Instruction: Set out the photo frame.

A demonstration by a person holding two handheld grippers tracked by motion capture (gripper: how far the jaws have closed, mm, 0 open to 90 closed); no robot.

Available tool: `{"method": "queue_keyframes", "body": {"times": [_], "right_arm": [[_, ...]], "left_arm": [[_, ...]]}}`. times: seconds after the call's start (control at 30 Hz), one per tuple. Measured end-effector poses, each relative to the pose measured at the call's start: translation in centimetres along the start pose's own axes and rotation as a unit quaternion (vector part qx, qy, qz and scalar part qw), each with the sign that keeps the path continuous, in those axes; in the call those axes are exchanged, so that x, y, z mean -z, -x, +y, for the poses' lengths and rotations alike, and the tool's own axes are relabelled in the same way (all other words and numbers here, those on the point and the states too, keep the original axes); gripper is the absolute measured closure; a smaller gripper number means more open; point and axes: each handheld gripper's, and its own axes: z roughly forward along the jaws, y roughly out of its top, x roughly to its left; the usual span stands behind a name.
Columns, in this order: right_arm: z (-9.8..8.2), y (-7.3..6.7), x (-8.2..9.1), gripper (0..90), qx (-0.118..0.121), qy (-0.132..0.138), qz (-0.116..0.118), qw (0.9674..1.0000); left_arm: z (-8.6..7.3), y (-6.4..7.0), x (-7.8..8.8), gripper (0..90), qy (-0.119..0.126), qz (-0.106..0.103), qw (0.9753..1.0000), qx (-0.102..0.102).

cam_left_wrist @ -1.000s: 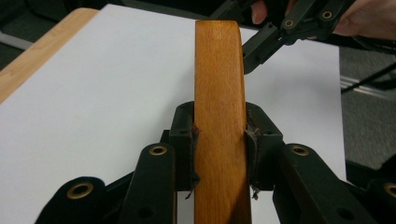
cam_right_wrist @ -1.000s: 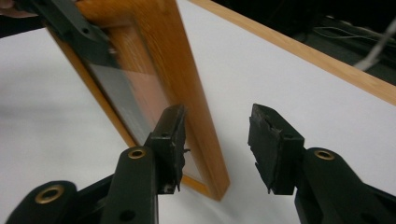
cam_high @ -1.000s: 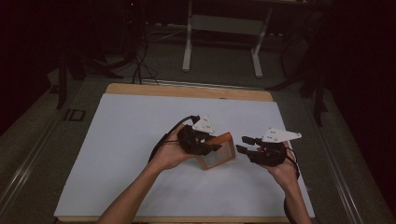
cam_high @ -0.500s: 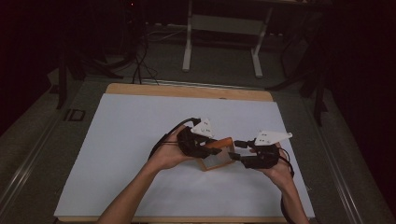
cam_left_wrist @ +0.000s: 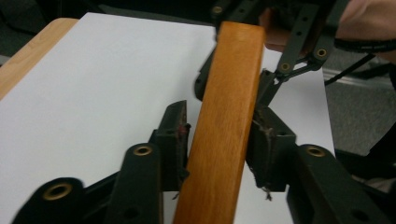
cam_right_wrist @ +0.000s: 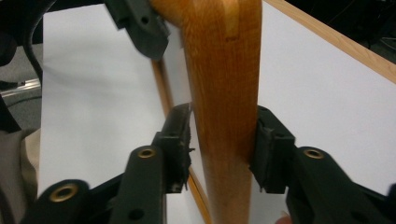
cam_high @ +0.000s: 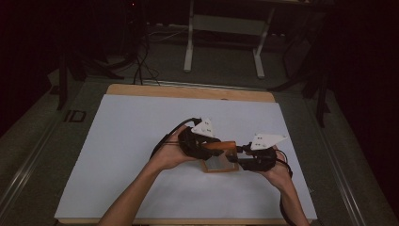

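The wooden frame [cam_high: 220,159] sits near the middle of the white sheet [cam_high: 131,141], slightly right and toward the near edge, with a pale panel inside its border. Its top bar [cam_left_wrist: 224,116] runs between both my tools.

A second ago my right gripper [cam_high: 241,151] stood apart from the frame, to its right. It has since come in to the frame's right end, and its jaws have just been closing with the bar [cam_right_wrist: 226,93] between them. The right-hand pad touches the wood; a thin gap shows at the left-hand pad, so I cannot tell if this grip is firm.

My left gripper [cam_high: 214,147] has just been opening. The bar is between its jaws, touching the right pad, with a gap at the left pad: released.

Both my forearms reach in from the near edge, hands level, tools pointing toward each other.
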Motion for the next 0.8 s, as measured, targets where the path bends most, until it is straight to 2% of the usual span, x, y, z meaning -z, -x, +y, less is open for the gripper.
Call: {"method": "queue_keyframes", "body": {"times": [0.13, 0.3, 0.37, 0.47, 0.53, 0.67, 0.7, 0.73, 0.8], "right_arm": [[-0.3, -0.1, 0.2, 66.8, 0.003, -0.001, -0.004, 1.0000], [-0.5, -0.3, 0.4, 68.0, 0.005, -0.005, -0.006, 1.0000], [-0.6, -0.3, 0.4, 68.0, 0.006, -0.005, -0.007, 0.9999], [-0.6, -0.3, 0.5, 68.0, 0.004, -0.005, -0.008, 0.9999], [-0.7, -0.3, 0.5, 68.0, 0.003, -0.004, -0.009, 0.9999], [-0.6, -0.4, 0.4, 68.0, 0.001, -0.005, -0.010, 0.9999], [-0.6, -0.4, 0.4, 68.0, 0.001, -0.005, -0.010, 0.9999], [-0.5, -0.4, 0.4, 68.0, 0.001, -0.005, -0.010, 0.9999], [-0.4, -0.4, 0.4, 68.0, 0.005, -0.005, -0.010, 0.9999]], "left_arm": [[-0.3, -0.3, 0.4, 48.2, 0.015, 0.013, 0.9995, 0.024], [-0.8, -0.4, 1.7, 46.1, 0.047, 0.021, 0.9977, 0.044], [-1.2, -0.4, 2.4, 44.4, 0.060, 0.025, 0.9965, 0.052], [-2.2, -0.2, 3.1, 44.3, 0.077, 0.049, 0.9938, 0.064], [-2.9, -0.1, 3.4, 43.9, 0.090, 0.055, 0.9917, 0.074], [-4.6, -0.4, 3.5, 40.9, 0.095, 0.059, 0.9894, 0.092], [-4.6, -0.4, 3.5, 40.3, 0.095, 0.059, 0.9894, 0.092], [-5.6, -0.7, 3.2, 40.3, 0.091, 0.059, 0.9882, 0.108], [-6.2, -0.9, 2.7, 38.6, 0.086, 0.056, 0.9881, 0.114]]}}
